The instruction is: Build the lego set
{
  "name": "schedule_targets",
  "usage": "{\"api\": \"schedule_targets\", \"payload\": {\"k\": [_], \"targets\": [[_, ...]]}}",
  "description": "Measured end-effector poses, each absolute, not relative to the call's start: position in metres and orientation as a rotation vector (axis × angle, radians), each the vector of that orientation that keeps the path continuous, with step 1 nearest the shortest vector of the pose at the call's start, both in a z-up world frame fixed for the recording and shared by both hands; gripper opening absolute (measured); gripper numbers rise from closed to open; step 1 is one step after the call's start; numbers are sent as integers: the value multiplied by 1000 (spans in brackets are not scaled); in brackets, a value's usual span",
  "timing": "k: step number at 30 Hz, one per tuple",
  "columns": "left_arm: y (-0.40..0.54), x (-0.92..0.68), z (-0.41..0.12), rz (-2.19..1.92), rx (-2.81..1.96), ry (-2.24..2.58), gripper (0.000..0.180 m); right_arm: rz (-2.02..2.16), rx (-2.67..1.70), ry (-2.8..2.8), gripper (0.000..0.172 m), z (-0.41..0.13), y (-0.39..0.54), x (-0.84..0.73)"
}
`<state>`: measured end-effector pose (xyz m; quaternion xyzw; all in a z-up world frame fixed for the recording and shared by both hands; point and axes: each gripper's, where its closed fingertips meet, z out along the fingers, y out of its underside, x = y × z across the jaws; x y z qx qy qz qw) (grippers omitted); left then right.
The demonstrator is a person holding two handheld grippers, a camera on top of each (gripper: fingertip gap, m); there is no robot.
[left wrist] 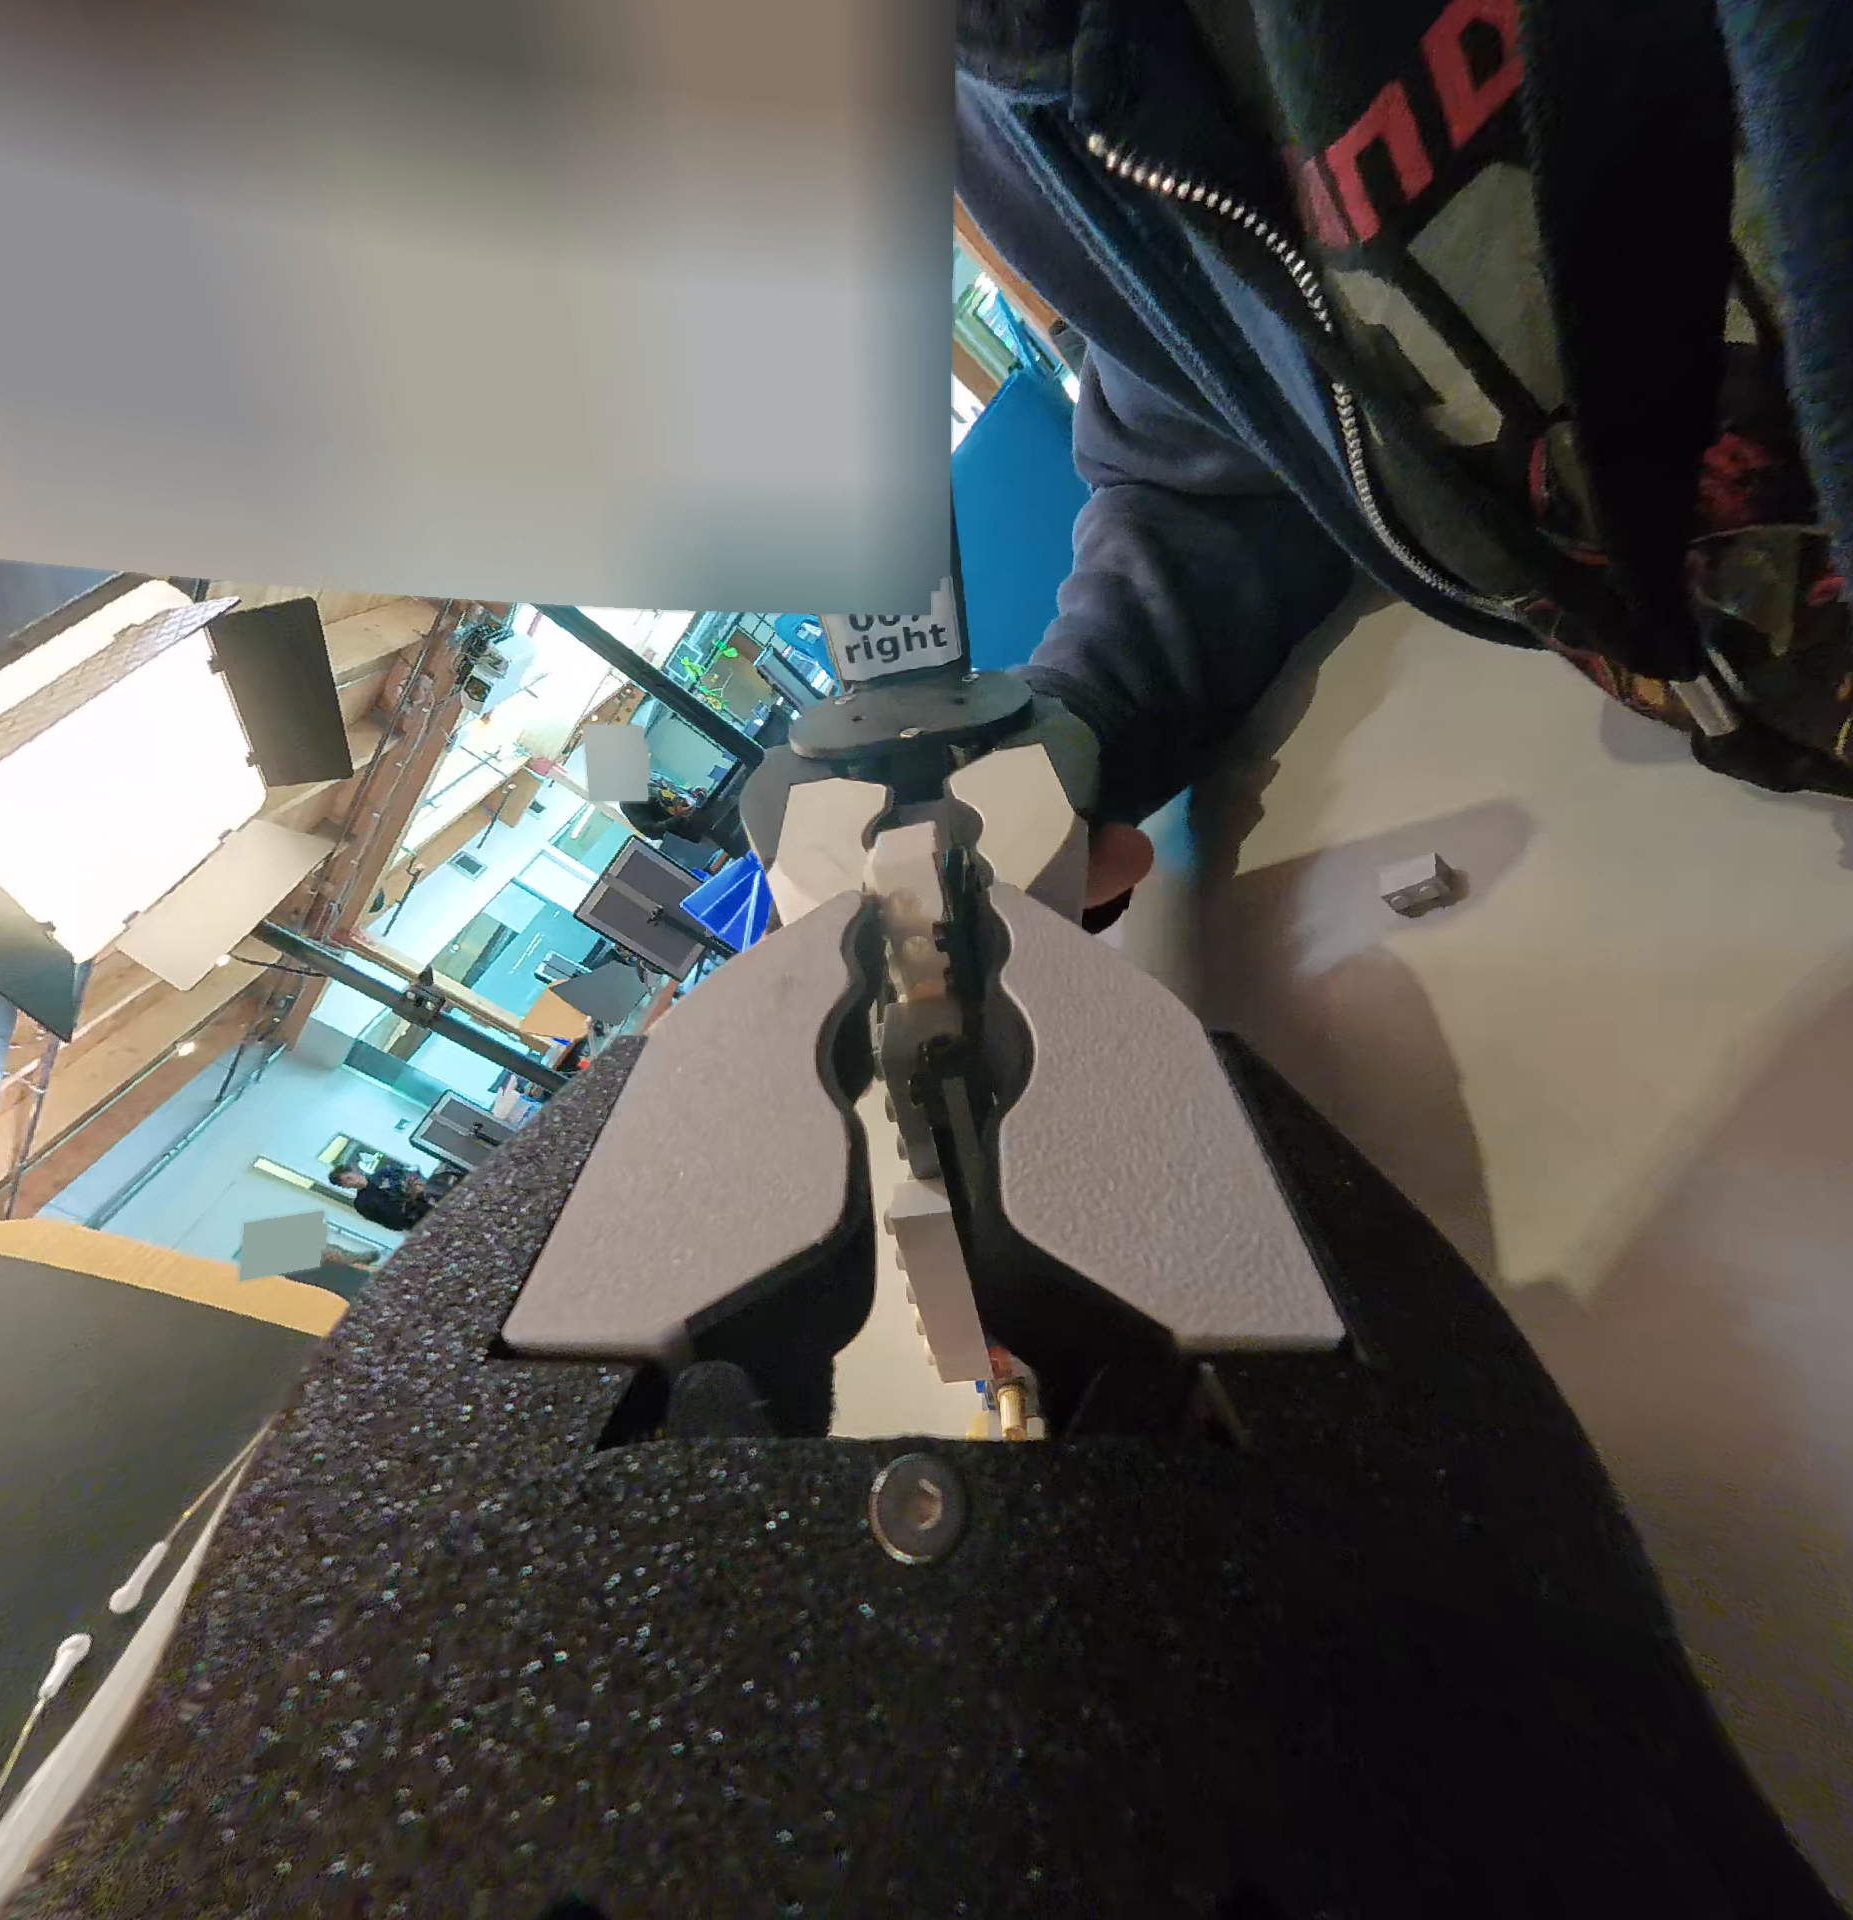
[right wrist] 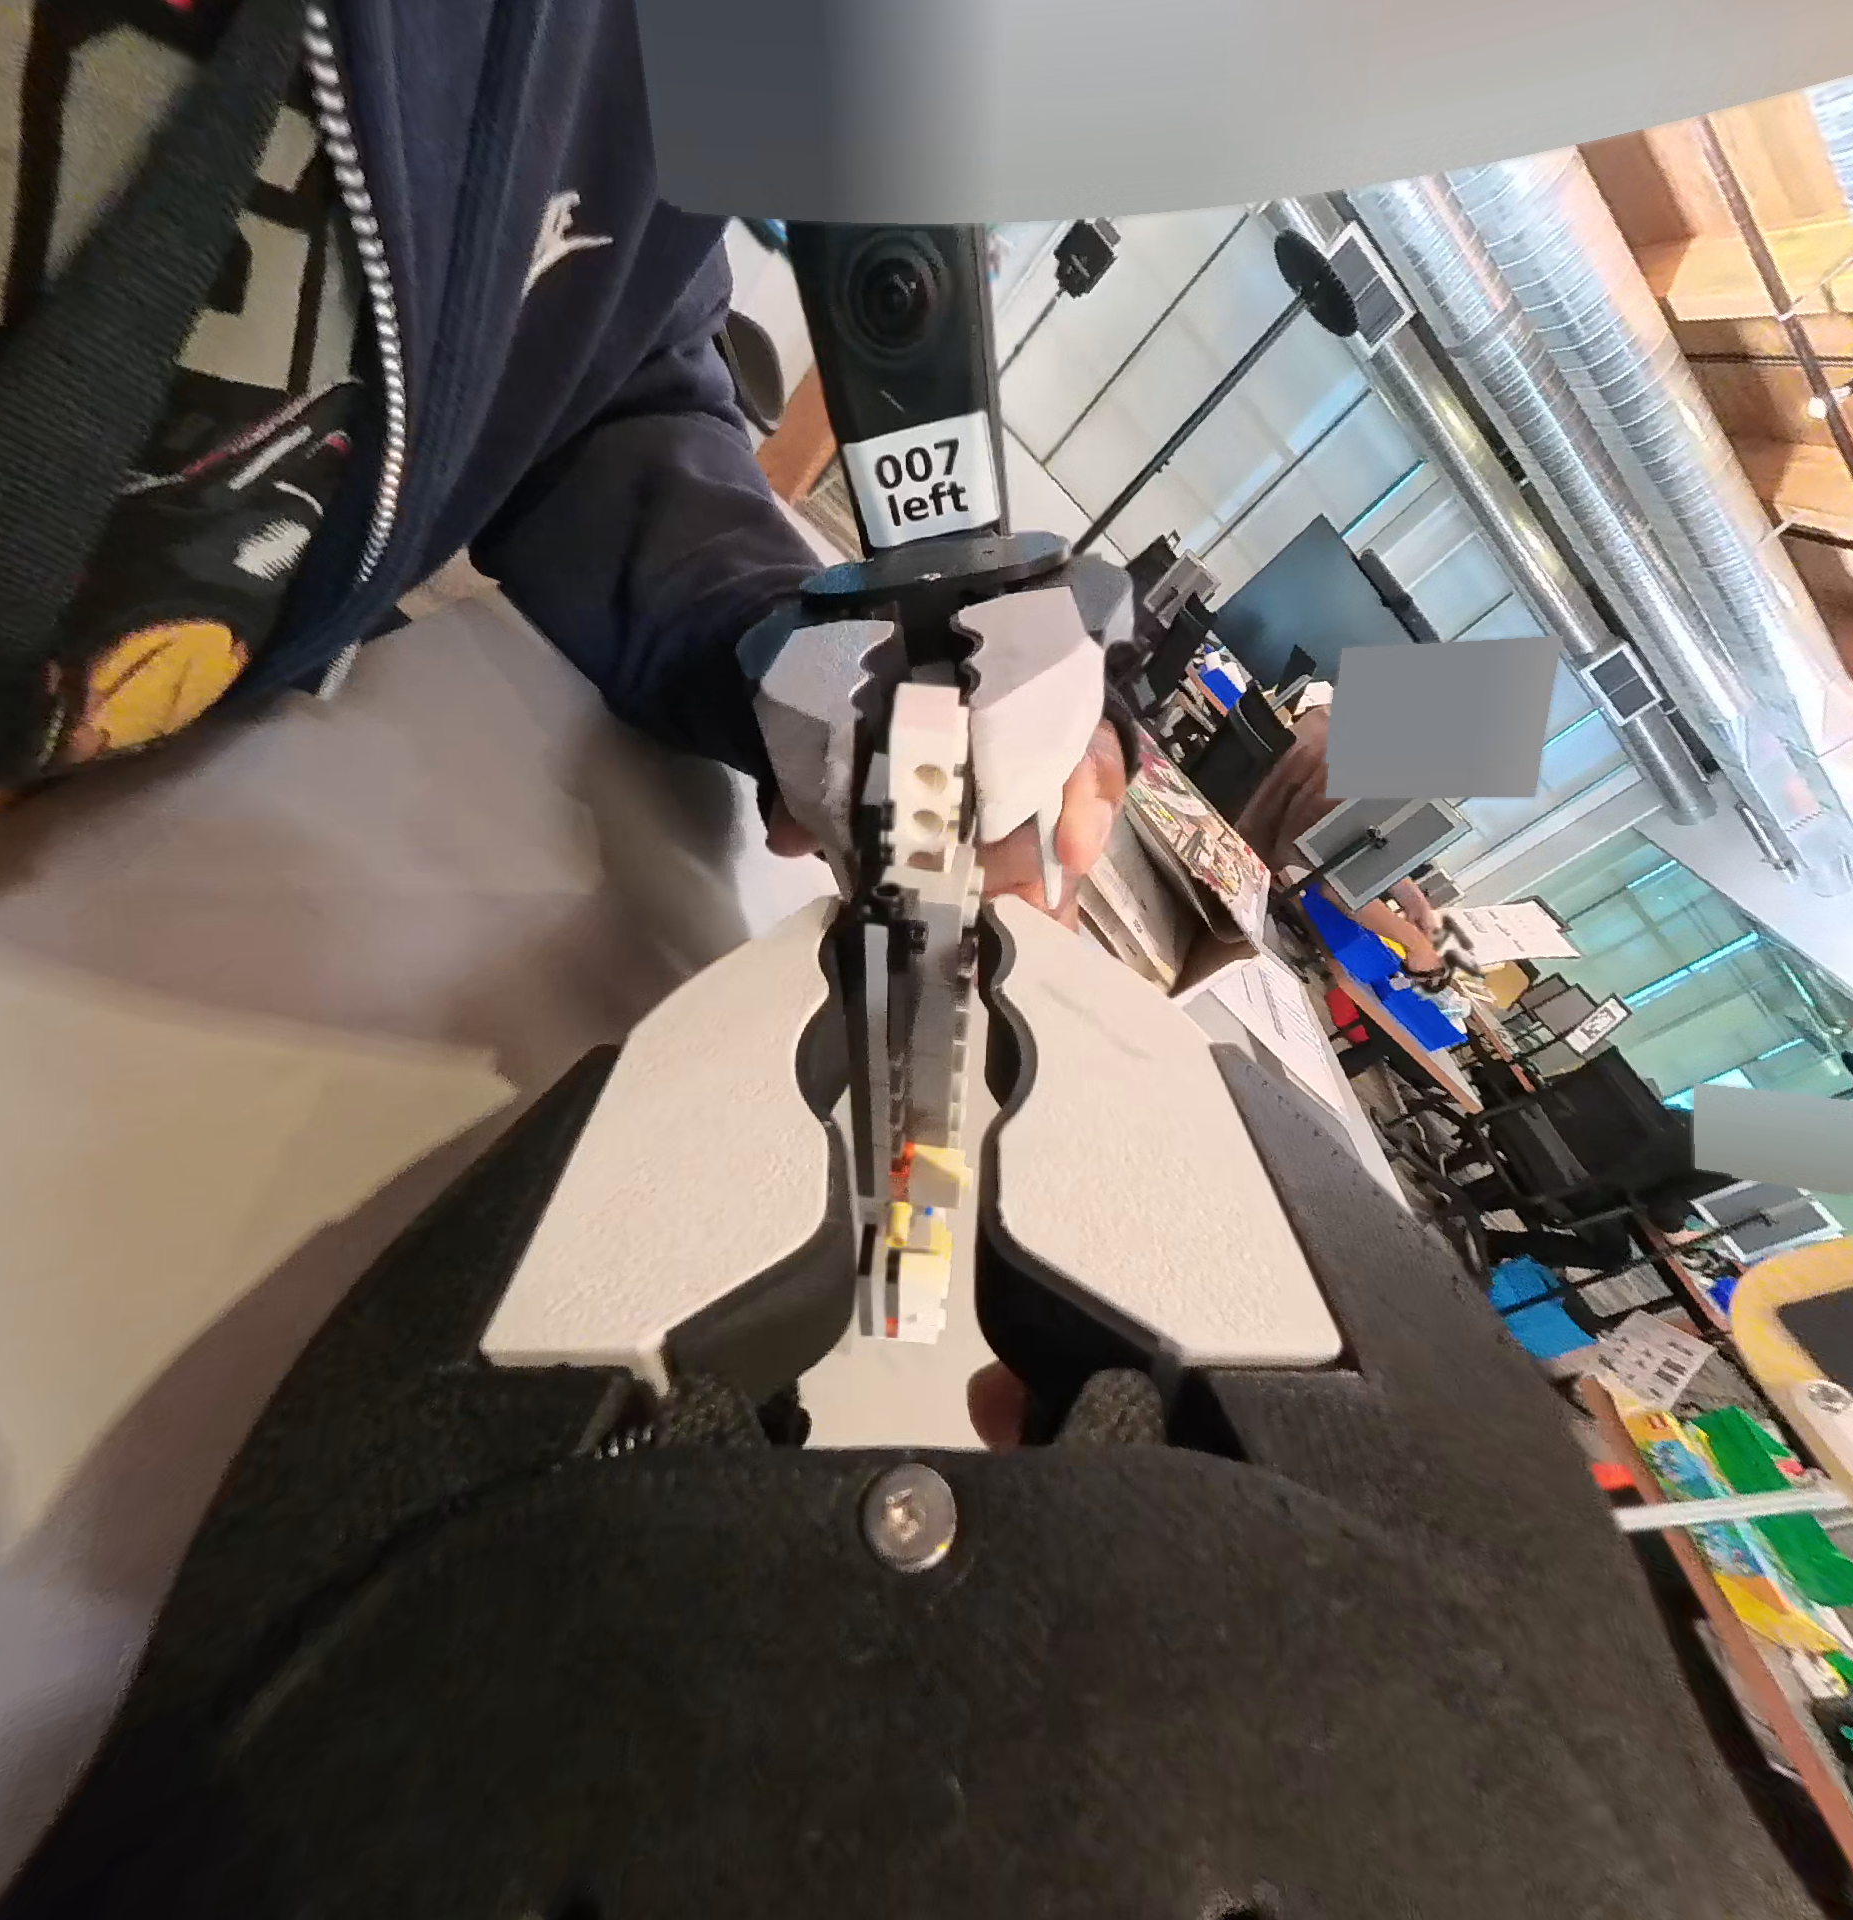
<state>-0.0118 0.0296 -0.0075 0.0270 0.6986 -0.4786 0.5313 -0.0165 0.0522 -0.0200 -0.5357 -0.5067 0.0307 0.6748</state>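
Both your grippers are clamped nose to nose on one brick assembly, grey, white and black, held in the air over the pale table. Left gripper and right gripper are each nearly closed, pads pressing its sides. A loose grey brick lies well clear. Blue bins behind, contents unclear. Each camera mast carries a white label.

Two grippers, one brick assembly, one loose grey brick, one white table.
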Motion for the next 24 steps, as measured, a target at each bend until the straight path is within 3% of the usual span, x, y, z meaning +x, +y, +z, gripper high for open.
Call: {"api": "schedule_targets", "payload": {"k": [24], "targets": [[23, -14, -6, -1035, 140, 1636, 16, 111, -1202, -1178, 21, -22, 50, -18]]}}
